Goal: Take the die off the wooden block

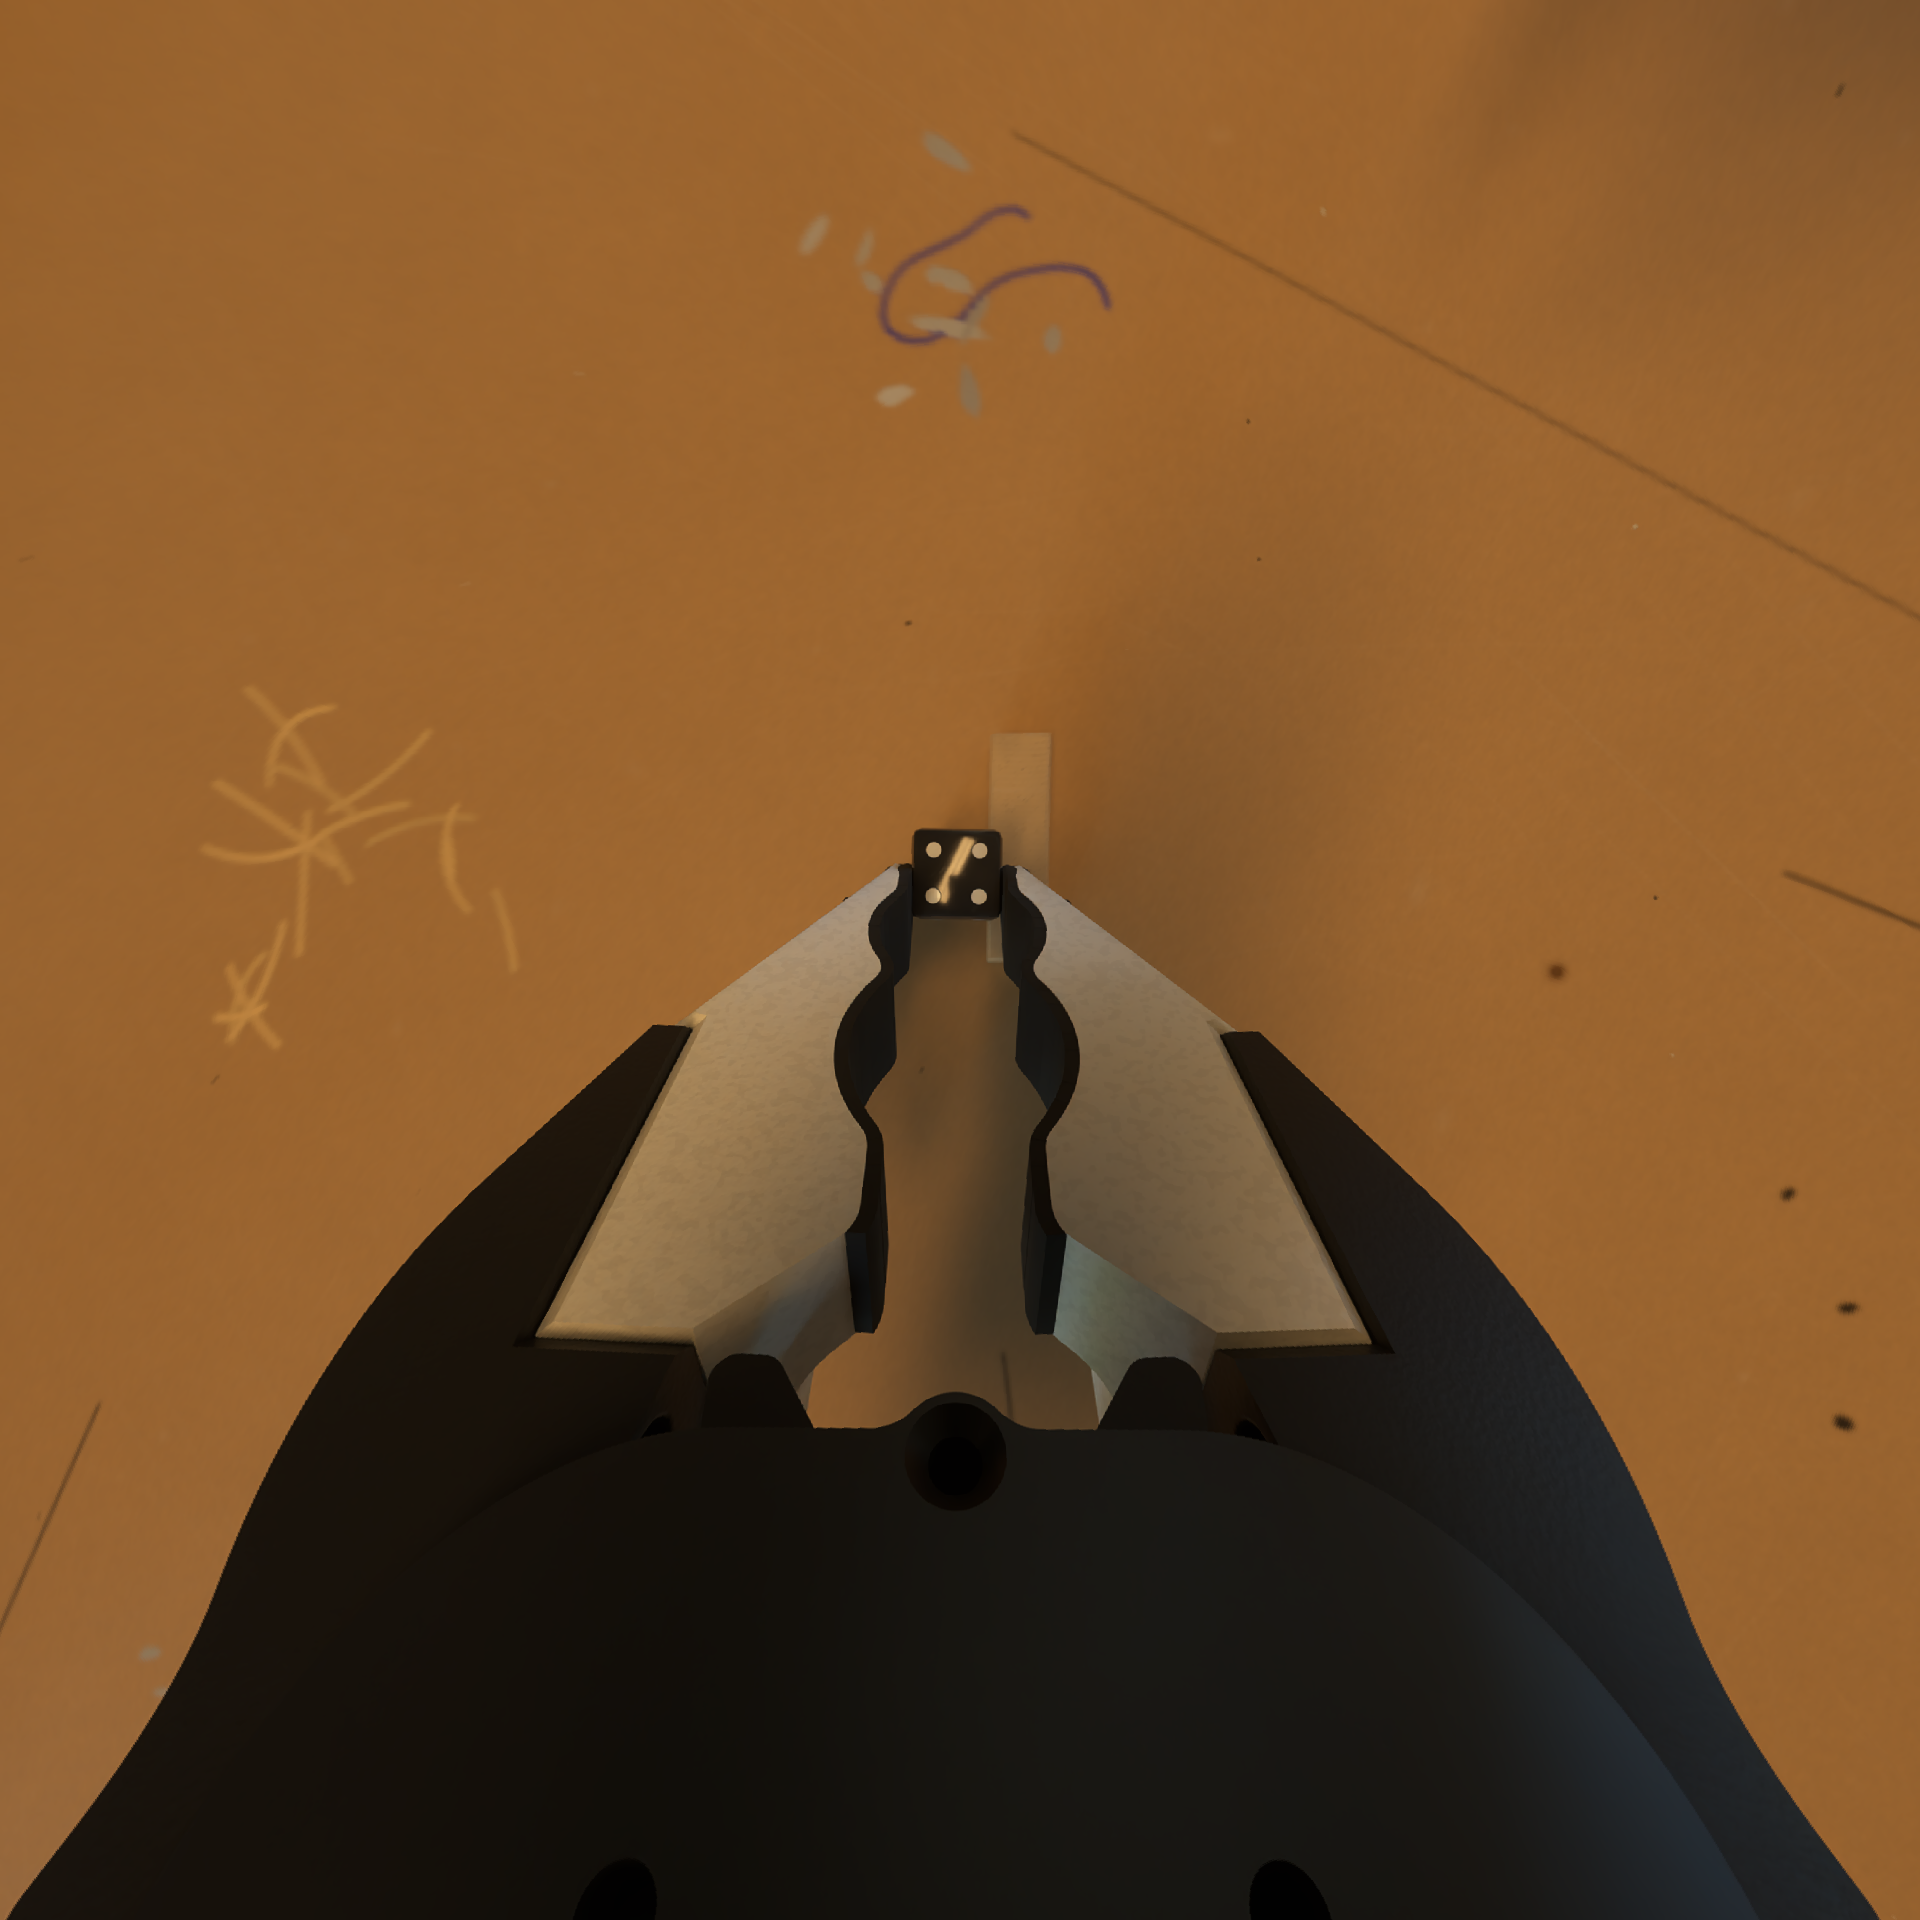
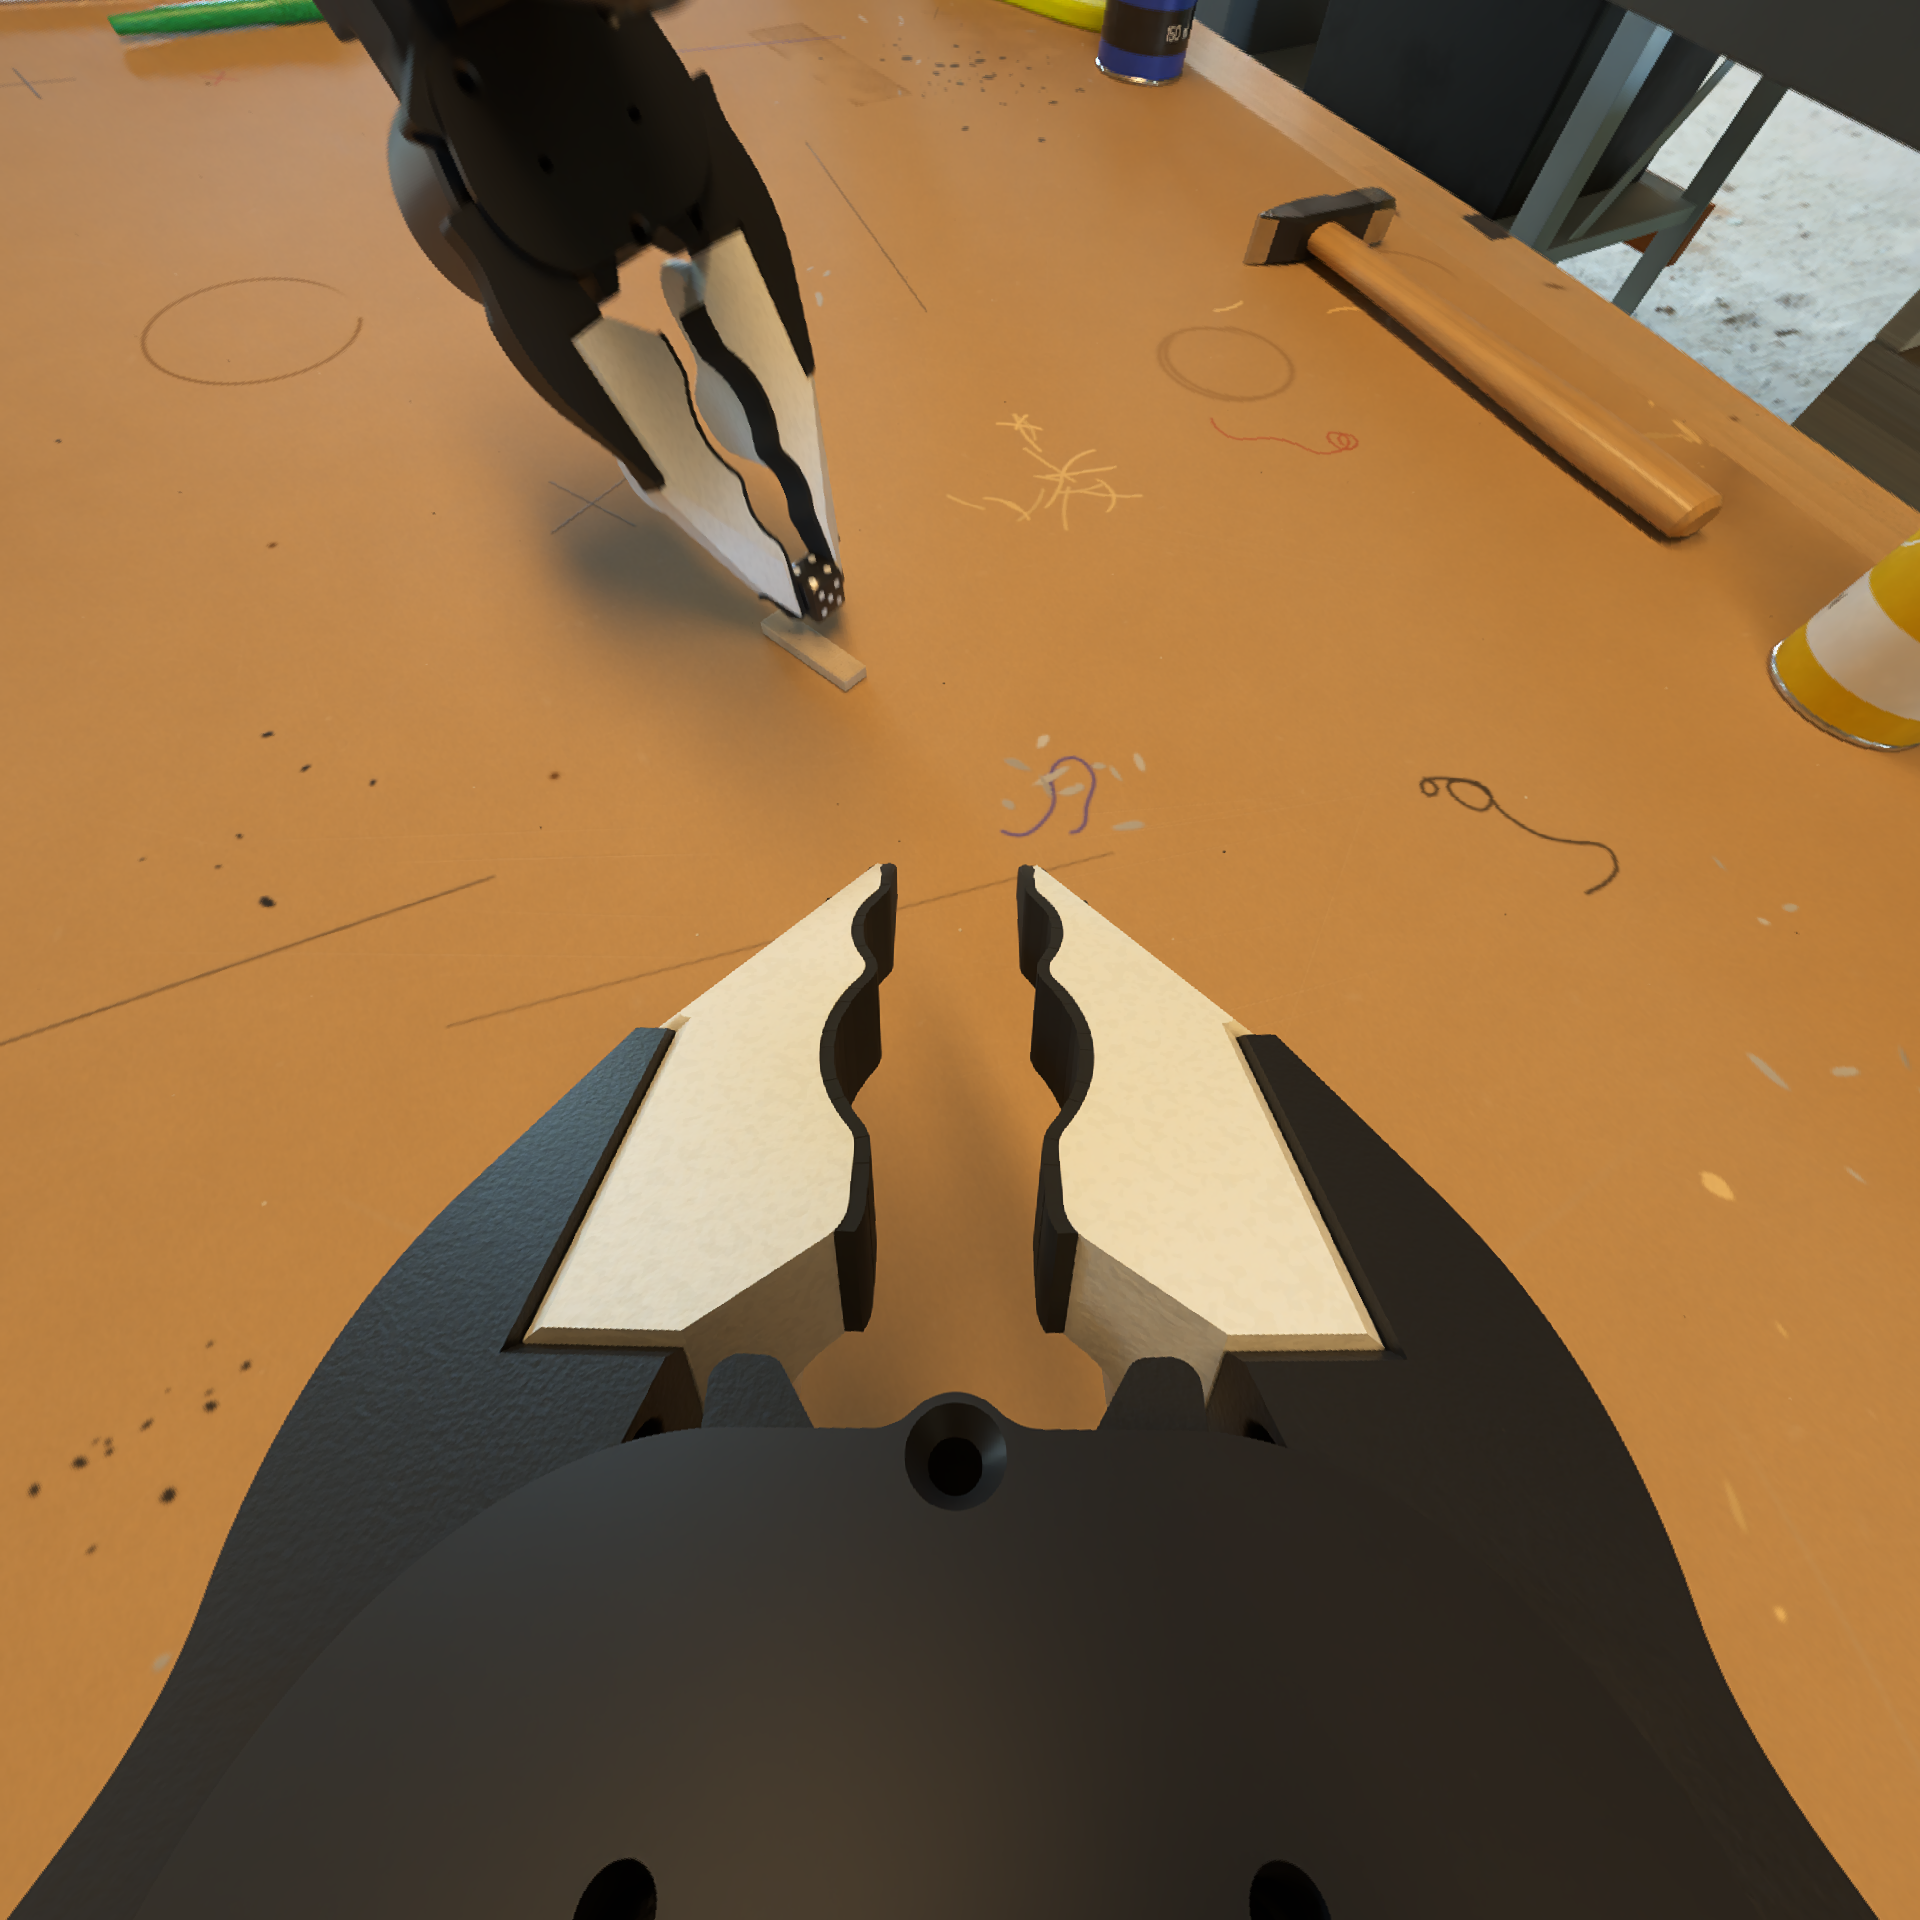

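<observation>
A small black die with pale pips (image 1: 957, 875) sits between the tips of my left gripper (image 1: 957, 883), which is shut on it. A thin, flat wooden block (image 1: 1020, 781) lies on the table just beyond and under the die. In the right wrist view the left gripper (image 2: 816, 592) reaches down from the upper left and holds the die (image 2: 819, 587) at the near end of the block (image 2: 814, 651); I cannot tell whether the die still touches the block. My right gripper (image 2: 956, 883) is open and empty, hovering over the table nearer the camera.
The orange-brown table (image 2: 1351, 987) bears pencil lines, scribbles and dark specks. A hammer (image 2: 1475, 353) lies at the right, a yellow-and-white can (image 2: 1860, 655) at the right edge, a blue-banded can (image 2: 1143, 42) at the back, and a green object (image 2: 218, 16) at the back left.
</observation>
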